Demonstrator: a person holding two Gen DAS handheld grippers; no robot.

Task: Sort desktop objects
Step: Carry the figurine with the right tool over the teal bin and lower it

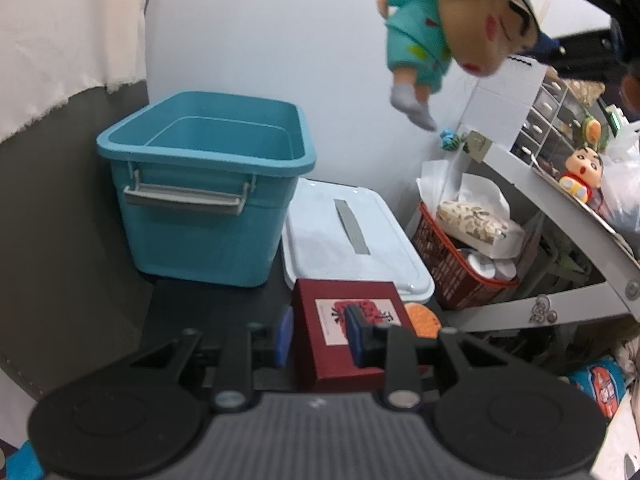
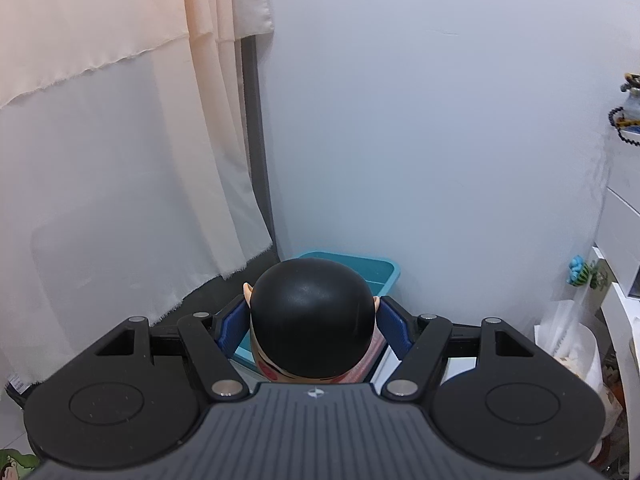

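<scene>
Your right gripper is pinching the black-haired, teal-pyjama cartoon doll by its head, upper right of frame, above the teal plastic bin; your left gripper is clamping the dark red box at lower centre.

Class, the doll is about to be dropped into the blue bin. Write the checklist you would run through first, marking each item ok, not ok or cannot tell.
1. Right tongs grip the doll by its head: ok.
2. Blue bin open, lid lying beside it: ok.
3. Bin interior free: ok.
4. Doll directly over the bin: cannot tell.
5. Left tongs straddle the red box, grip closed: cannot tell.
</scene>
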